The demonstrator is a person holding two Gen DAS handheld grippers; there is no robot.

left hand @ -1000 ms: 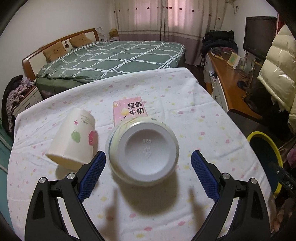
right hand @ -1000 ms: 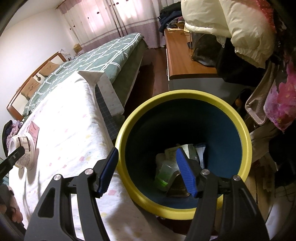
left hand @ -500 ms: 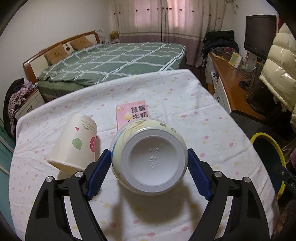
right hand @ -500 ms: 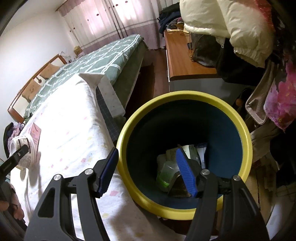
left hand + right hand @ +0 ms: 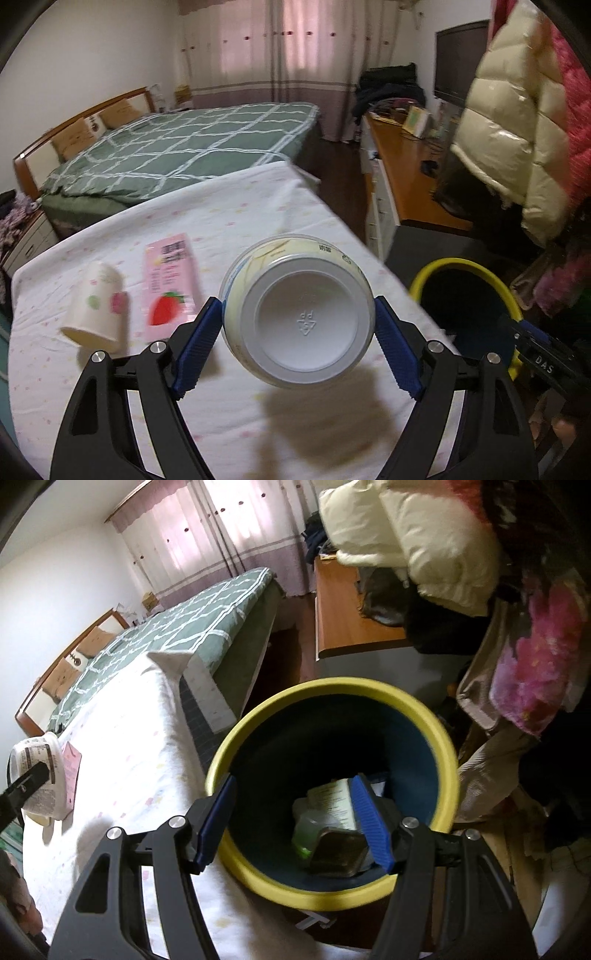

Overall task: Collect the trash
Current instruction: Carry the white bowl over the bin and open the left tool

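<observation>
Though gripped, bowl (image 5: 299,314) bottom-up.

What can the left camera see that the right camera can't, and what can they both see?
Only the left wrist view shows the white underside of the bowl gripped by the left gripper, and the paper cup lying on its side on the table.

Only the right wrist view looks down into the bin, at the trash in its bottom, between the open right gripper's fingers.

Both show the bowl, the pink milk carton, the yellow-rimmed bin and the bed.
</observation>
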